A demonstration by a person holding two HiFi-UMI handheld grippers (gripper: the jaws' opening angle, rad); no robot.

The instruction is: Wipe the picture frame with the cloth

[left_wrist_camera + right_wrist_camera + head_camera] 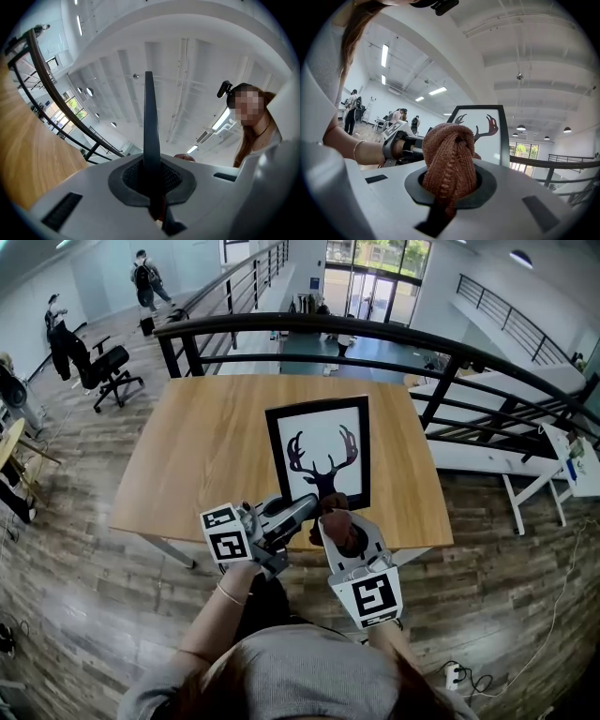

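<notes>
A black picture frame (319, 460) with a deer silhouette on white is held tilted up over the wooden table (206, 446). My left gripper (302, 509) is shut on its lower left edge. In the left gripper view the frame (150, 122) shows edge-on as a thin dark blade rising from between the jaws of that gripper (151, 187). My right gripper (339, 526) is shut on a bunched brown knitted cloth (343, 532), which sits at the frame's bottom edge. The right gripper view shows the cloth (450, 157) bulging from that gripper (449, 187), the frame (485, 131) just beyond it, and the left gripper (401, 140) beside it.
A curved black railing (375, 334) runs behind the table, with a drop to a lower floor beyond. A black office chair (108, 367) and people stand at the far left. A white table (562, 465) is at the right.
</notes>
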